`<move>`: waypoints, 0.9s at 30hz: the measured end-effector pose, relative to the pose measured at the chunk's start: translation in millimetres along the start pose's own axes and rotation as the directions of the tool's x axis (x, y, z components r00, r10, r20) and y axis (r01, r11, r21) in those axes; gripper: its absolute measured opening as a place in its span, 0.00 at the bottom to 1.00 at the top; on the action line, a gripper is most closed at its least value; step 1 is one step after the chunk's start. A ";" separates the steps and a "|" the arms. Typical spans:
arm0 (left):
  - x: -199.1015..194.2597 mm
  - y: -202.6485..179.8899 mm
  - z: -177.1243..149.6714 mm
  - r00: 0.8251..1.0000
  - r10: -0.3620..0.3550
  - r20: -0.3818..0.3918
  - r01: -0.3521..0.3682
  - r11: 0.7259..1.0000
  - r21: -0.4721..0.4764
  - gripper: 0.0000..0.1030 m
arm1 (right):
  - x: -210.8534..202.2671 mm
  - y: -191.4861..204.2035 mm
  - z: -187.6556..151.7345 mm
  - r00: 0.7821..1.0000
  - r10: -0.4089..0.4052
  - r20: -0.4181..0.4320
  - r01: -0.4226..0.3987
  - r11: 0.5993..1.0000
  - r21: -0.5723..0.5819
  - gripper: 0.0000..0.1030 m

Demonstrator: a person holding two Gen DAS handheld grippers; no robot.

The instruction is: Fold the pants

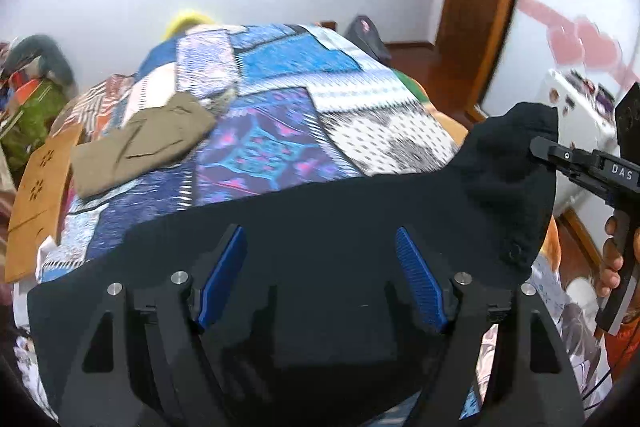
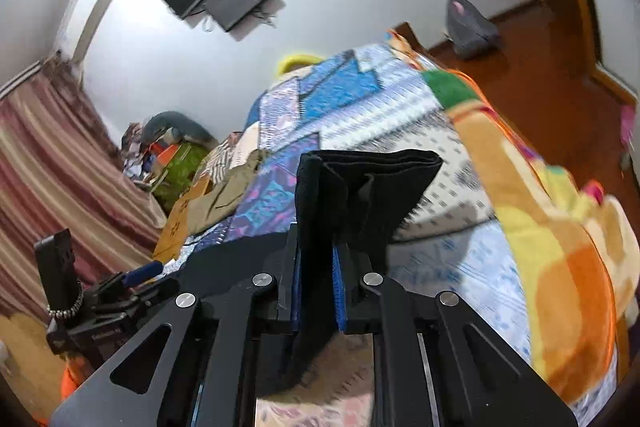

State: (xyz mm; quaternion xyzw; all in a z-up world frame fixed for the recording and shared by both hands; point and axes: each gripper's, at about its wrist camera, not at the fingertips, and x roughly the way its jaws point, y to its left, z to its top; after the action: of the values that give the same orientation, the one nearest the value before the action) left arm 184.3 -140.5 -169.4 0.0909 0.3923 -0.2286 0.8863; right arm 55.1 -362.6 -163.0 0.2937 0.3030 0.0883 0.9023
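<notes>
Looking down my left wrist camera first, I see the left hand-held gripper (image 1: 320,275) with its blue pads spread wide apart above the black fabric pants (image 1: 280,227), which lie across the near end of the bed with the blue patchwork quilt (image 1: 280,99). Nothing is pinched between those pads; the cloth only shows behind them. Only this view shows the whole spread of the black cloth: flat and wide at the near edge, with one corner lifted into a peak at the right. There the right hand-held gripper (image 1: 536,147) comes in from the side, its tip touching the raised corner, a hand (image 1: 612,267) around its handle. A small button shows on the cloth below the peak. A folded olive-brown garment (image 1: 148,143) lies farther up the quilt, well apart from the pants.

Through my right wrist camera, the right gripper (image 2: 316,251) has its jaws nearly together, clamped on a bunched fold of the pants (image 2: 360,195) that stands up between the blue pads, with a strip hanging below them. This view alone shows the grip up close, plus the orange and yellow blanket (image 2: 560,247) at the right of the bed. The left gripper (image 2: 136,279) is only a dark shape at the lower left edge, its jaws too small to judge here. Motion blur smears the quilt and blanket, and the rest of the pants is hidden behind the gripper.
</notes>
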 end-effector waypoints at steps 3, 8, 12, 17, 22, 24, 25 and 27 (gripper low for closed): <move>-12.2 23.3 -3.4 0.999 0.021 0.025 -0.020 0.999 -0.038 0.75 | 12.3 20.3 7.2 1.000 0.019 -0.002 -0.019 0.999 -0.045 0.10; -27.0 64.6 -14.4 0.997 0.051 0.049 -0.046 0.993 -0.104 0.75 | 28.7 60.7 20.6 0.996 0.086 0.001 -0.085 0.991 -0.099 0.09; -36.8 91.3 -25.1 0.995 0.074 0.066 -0.063 0.986 -0.157 0.75 | 43.5 101.2 27.8 0.988 0.151 -0.014 -0.151 0.976 -0.159 0.09; -51.0 127.3 -42.1 0.992 0.091 0.084 -0.067 0.967 -0.248 0.75 | 73.6 157.4 7.5 0.970 0.215 -0.115 -0.239 0.937 -0.255 0.08; -58.0 154.4 -61.4 0.990 0.121 0.069 -0.094 0.948 -0.305 0.75 | 117.5 192.5 -52.6 0.925 0.223 -0.308 -0.318 0.897 -0.308 0.08; -60.4 162.4 -69.2 0.990 0.130 0.060 -0.103 0.940 -0.325 0.75 | 132.6 196.5 -75.8 0.908 0.200 -0.367 -0.327 0.887 -0.327 0.08; -61.0 165.7 -72.6 0.990 0.129 0.056 -0.104 0.937 -0.334 0.75 | 141.9 198.3 -90.8 0.896 0.184 -0.405 -0.333 0.881 -0.335 0.09; -61.2 169.3 -77.8 0.991 0.127 0.048 -0.103 0.934 -0.342 0.75 | 153.9 197.4 -106.9 0.874 0.165 -0.458 -0.342 0.877 -0.337 0.09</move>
State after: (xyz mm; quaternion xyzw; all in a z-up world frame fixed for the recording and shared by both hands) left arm 178.1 55.2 -179.9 -0.0482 0.3887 -0.1083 0.9137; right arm 118.0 -99.4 -192.8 0.1116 0.4203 0.3299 0.8379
